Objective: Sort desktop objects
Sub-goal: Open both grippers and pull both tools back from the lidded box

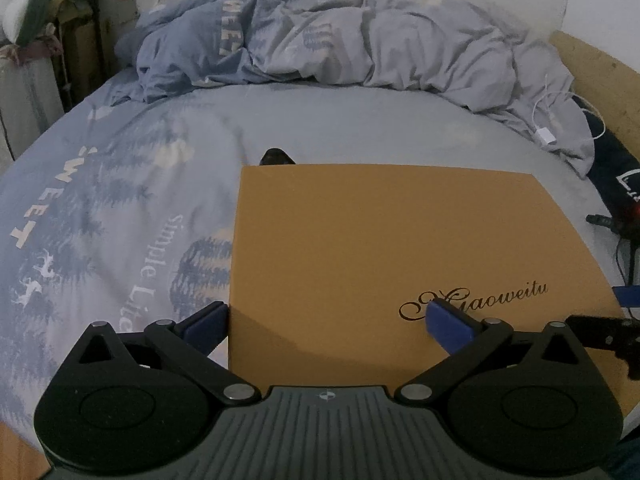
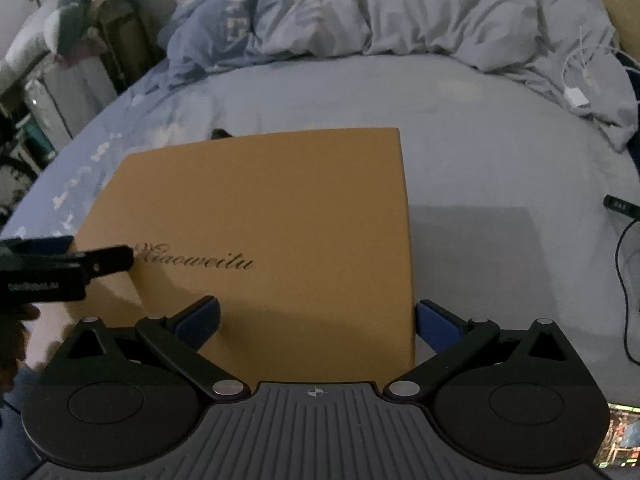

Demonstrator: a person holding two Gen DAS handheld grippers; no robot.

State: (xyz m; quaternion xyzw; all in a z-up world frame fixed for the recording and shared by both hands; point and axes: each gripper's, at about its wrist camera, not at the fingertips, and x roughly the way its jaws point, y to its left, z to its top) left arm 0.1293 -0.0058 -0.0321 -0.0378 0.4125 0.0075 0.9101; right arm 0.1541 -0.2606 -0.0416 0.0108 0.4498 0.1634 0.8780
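Rumpled blue bedding all round, dim light, and square in the middle of it a flat tan box [image 1: 400, 264], lying lid-up on the sheet [image 1: 340, 132].

Looks like a two-handed lift of the box in the making. Left gripper [image 1: 336, 320] spread wide at the box's near left corner, outer finger just off the left edge, inner finger over the lid by the script; nothing gripped. Right gripper [image 2: 318, 320] equally wide at the near right corner, one finger over the lid, the other just past the right edge; empty too.

To do it well: best to bring both down level, take the near edge evenly and close together, so the box comes up flat and not twisted. Worth keeping the two tools from knocking over the middle of the lid.

Box itself: plain matte tan card, crisp corners, dark cursive lettering near its front edge, lid unmarked otherwise. Probably light but broad, so apt to sag or swing from one-sided grip.

Beyond the box's far edge, a small dark object [image 1: 276, 157] peeping out, too hidden to name. Further back, heaped duvet [image 1: 360, 40]. Off to the box's right, white charger [image 1: 546, 136] and black cable [image 2: 624, 264].
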